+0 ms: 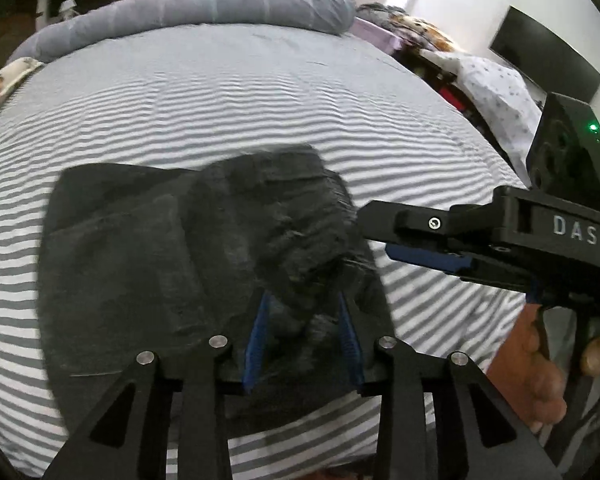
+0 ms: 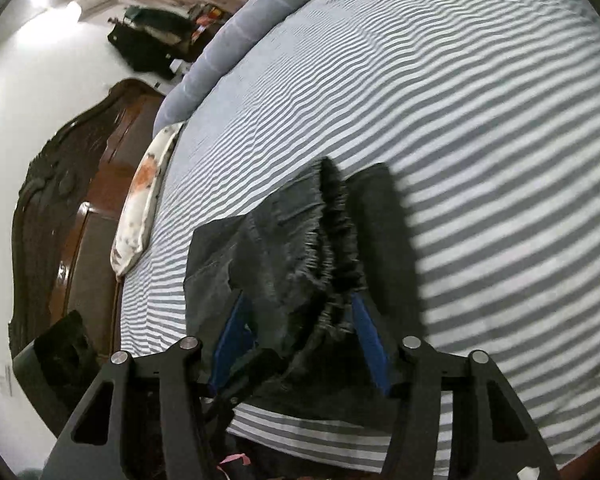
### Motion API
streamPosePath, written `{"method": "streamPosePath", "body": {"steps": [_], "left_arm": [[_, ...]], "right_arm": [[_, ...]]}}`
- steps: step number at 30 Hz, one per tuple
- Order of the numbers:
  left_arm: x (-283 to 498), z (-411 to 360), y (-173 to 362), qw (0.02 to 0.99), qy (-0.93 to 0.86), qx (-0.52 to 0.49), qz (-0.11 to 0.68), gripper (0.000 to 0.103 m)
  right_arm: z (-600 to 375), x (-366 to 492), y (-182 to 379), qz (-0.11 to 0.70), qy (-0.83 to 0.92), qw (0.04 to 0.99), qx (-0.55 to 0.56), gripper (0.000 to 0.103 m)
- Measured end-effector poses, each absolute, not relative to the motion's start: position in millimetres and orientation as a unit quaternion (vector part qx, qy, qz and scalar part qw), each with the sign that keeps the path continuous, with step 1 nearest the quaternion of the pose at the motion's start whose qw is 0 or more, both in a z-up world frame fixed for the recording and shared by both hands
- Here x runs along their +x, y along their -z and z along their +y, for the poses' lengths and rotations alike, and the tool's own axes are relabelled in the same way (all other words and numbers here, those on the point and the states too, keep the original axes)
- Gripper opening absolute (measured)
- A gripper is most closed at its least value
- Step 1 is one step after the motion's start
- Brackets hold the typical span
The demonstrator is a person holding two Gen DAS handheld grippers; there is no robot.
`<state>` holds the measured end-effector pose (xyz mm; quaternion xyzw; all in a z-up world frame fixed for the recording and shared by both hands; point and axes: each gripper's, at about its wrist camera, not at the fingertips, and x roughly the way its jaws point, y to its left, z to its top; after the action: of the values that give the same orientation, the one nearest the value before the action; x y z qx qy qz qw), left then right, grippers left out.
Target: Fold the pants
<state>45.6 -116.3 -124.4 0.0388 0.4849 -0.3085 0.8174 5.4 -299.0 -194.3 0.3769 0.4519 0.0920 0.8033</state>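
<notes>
Dark grey pants (image 1: 172, 264) lie on the striped bed near its front edge, partly folded, with the gathered waistband (image 1: 300, 220) raised. My left gripper (image 1: 304, 316) has its blue-padded fingers around a bunch of the waistband cloth. My right gripper (image 2: 300, 316) holds the elastic waistband (image 2: 340, 232) between its blue pads. In the left wrist view the right gripper (image 1: 384, 240) comes in from the right, its tip at the waistband. The pants also show in the right wrist view (image 2: 220, 264).
The grey-and-white striped bedsheet (image 1: 240, 92) covers a wide bed. A grey bolster (image 1: 204, 8) lies along the far edge. A wooden headboard (image 2: 72, 208) and a floral pillow (image 2: 140, 204) are at the left side. A television (image 1: 540, 52) hangs on the right wall.
</notes>
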Motion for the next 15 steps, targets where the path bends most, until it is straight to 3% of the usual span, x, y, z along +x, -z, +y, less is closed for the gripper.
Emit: {"method": "streamPosePath", "body": {"steps": [5, 7, 8, 9, 15], "left_arm": [[63, -78, 125, 0.842, 0.245, 0.048, 0.478, 0.041], [70, -65, 128, 0.846, 0.225, 0.045, 0.482, 0.041], [74, -55, 130, 0.848, 0.208, 0.045, 0.485, 0.041], [75, -51, 133, 0.849, 0.201, 0.044, 0.487, 0.041], [85, -16, 141, 0.854, 0.165, 0.021, 0.493, 0.041]], "right_arm": [[-285, 29, 207, 0.486, -0.079, 0.787, 0.371, 0.040], [-279, 35, 213, 0.495, -0.072, 0.787, 0.361, 0.032], [-277, 36, 215, 0.498, -0.065, 0.788, 0.357, 0.019], [-275, 37, 215, 0.500, -0.060, 0.790, 0.349, 0.014], [-266, 11, 182, 0.476, -0.039, 0.832, 0.282, 0.010]]}}
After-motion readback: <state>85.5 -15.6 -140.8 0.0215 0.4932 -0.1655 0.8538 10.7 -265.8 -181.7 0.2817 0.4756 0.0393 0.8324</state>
